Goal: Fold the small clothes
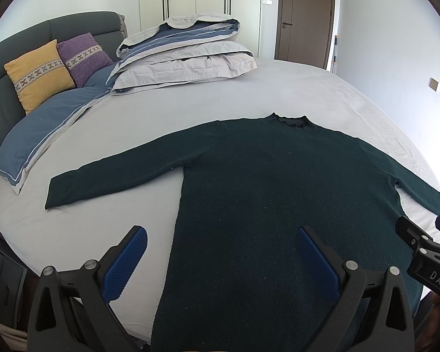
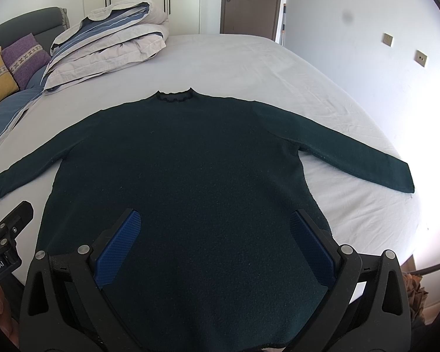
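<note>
Left wrist: sweater [image 1: 278, 190] flat on bed [image 1: 278, 88], sleeves spread; left gripper [image 1: 220, 249] jaws wide, empty — pinch the hem's left corner.
Right wrist: right gripper [image 2: 214, 231] jaws wide, empty, above the hem — take the right corner, lift level together.

A dark green knit sweater [image 2: 190, 176] lies flat and unfolded, front up, on the pale bedsheet [image 2: 249, 64]. Both long sleeves are spread out sideways, and the frilled collar points toward the far side.
</note>
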Demonstrator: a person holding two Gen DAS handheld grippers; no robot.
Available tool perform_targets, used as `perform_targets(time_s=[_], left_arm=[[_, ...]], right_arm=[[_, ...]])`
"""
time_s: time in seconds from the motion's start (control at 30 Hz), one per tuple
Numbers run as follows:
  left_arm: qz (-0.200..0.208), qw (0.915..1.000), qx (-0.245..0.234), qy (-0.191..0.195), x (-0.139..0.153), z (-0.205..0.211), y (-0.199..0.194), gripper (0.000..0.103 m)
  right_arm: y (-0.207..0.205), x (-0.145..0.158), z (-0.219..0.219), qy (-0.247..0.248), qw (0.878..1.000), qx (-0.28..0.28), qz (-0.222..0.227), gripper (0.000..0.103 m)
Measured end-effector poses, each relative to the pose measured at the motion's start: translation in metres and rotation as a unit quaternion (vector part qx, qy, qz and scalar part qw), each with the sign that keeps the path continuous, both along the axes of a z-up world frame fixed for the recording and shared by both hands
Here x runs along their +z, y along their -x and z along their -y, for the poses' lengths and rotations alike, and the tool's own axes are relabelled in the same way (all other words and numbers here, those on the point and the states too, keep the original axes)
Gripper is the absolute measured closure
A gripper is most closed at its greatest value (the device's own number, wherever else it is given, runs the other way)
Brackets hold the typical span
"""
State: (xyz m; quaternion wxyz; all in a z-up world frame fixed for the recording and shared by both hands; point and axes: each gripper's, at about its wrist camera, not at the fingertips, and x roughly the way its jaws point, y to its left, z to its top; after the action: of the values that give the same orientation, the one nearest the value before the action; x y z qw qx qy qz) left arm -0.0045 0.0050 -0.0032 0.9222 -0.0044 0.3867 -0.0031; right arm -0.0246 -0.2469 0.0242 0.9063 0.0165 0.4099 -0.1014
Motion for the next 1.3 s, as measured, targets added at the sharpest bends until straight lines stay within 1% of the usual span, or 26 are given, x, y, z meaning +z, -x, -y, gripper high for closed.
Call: perform_targets(time_s=[0.77, 1.0, 1.13, 1.2, 1.27, 1.3], left_arm=[[-0.001, 1.0, 0.0, -0.001, 0.0, 0.0, 0.0, 0.0], [-0.003, 1.0, 0.002, -0.001, -0.004, -0.004, 0.001, 0.0], [-0.011, 0.9999, 0.005, -0.003, -0.011, -0.004, -0.001, 0.0], [-0.02, 0.9998, 0.002, 0.001, -0.014, -0.003, -0.003, 0.0], [-0.03, 0.9995, -0.001, 0.007, -0.02, -0.003, -0.005, 0.0], [-0.033, 0.9994, -0.002, 0.009, -0.021, -0.003, -0.006, 0.0]], right_arm=[[0.002, -0.002, -0.005, 0.007, 1.0, -0.003, -0.005, 0.0], [0.002, -0.01, -0.008, 0.005, 1.0, -0.004, -0.01, 0.0], [0.001, -0.012, -0.004, 0.001, 1.0, -0.007, -0.013, 0.0], [0.0, -0.015, 0.002, -0.009, 1.0, -0.009, -0.015, 0.0], [-0.002, -0.016, 0.013, -0.021, 1.0, -0.012, -0.016, 0.0], [-0.003, -0.019, 0.027, -0.032, 0.999, -0.02, -0.017, 0.0]])
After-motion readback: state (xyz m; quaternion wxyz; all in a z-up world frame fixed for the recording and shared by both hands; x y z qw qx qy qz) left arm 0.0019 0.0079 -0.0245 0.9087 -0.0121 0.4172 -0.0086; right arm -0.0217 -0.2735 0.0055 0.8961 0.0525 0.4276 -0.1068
